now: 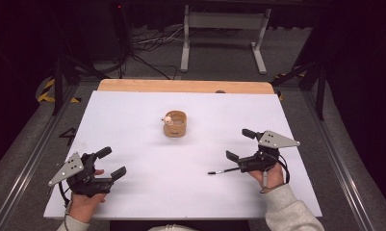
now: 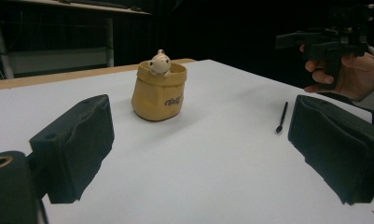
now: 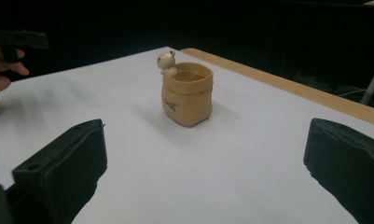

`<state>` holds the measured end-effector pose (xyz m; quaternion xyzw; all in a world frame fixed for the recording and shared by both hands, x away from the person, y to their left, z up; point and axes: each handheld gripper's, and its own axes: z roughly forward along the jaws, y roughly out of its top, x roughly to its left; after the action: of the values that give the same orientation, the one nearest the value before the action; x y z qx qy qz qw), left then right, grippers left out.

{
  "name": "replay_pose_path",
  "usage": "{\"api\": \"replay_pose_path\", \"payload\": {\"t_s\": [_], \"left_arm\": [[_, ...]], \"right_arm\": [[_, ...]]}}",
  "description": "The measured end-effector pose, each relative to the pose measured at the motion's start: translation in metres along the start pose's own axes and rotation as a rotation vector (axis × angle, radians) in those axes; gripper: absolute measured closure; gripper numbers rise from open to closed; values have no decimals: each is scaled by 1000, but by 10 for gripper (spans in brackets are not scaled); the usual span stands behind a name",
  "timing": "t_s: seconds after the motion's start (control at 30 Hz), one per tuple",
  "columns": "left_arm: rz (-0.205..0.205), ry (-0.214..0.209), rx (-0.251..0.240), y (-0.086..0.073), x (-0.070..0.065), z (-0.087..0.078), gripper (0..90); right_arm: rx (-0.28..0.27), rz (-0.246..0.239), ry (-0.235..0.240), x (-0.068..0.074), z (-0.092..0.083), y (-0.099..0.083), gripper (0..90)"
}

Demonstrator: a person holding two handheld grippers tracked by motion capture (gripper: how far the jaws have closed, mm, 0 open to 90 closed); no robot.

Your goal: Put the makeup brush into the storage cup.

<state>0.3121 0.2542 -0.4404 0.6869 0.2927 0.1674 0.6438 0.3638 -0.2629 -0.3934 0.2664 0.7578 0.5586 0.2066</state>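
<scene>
Tan sack-shaped pot (image 1: 175,124) sits mid-frame on my white table (image 1: 133,125); left tool (image 1: 109,163) and right tool (image 1: 239,145) both gape wide, black pen (image 1: 223,171) below the right one.

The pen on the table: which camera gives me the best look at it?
The left gripper view: the pen lies free on the white table, seen whole and unblocked. In the high view the pen is thin, and its far end runs under the right gripper.
</scene>
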Motion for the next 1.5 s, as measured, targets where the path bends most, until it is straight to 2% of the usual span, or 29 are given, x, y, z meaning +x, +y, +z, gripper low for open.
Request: {"api": "replay_pose_path", "payload": {"t_s": [0.07, 0.1, 0.13, 0.23, 0.43, 0.57, 0.6, 0.9, 1.1, 1.2, 1.5], "left_arm": [[0, -1, 1, 0, 0, 0, 78], [0, -1, 1, 0, 0, 0, 78], [0, 0, 2, 0, 0, 0, 78], [-1, -1, 6, 0, 0, 0, 78], [-2, -1, 5, 0, 0, 0, 79], [-1, -2, 9, 0, 0, 1, 79], [-1, -2, 9, 0, 0, 1, 79], [-2, -2, 11, 0, 0, 1, 79], [-6, -1, 13, -1, 0, 2, 79], [-4, -2, 17, -1, 0, 2, 78], [-6, -6, 24, -1, 1, 2, 77]], "right_arm": [[83, -38, -17, 1, 3, 6, 0], [83, -38, -17, 1, 3, 6, 0], [172, -62, -5, 1, 6, 11, 2], [278, -65, 10, 0, 8, 19, 17], [425, -146, 1, 2, 12, 37, 40], [519, -174, 14, 2, 16, 43, 40], [519, -174, 14, 2, 16, 43, 40], [663, -221, 45, 1, 25, 47, 49], [725, -237, 61, 0, 30, 47, 49], [779, -249, 70, 1, 35, 47, 49], [860, -279, 92, 2, 44, 45, 69]]}}
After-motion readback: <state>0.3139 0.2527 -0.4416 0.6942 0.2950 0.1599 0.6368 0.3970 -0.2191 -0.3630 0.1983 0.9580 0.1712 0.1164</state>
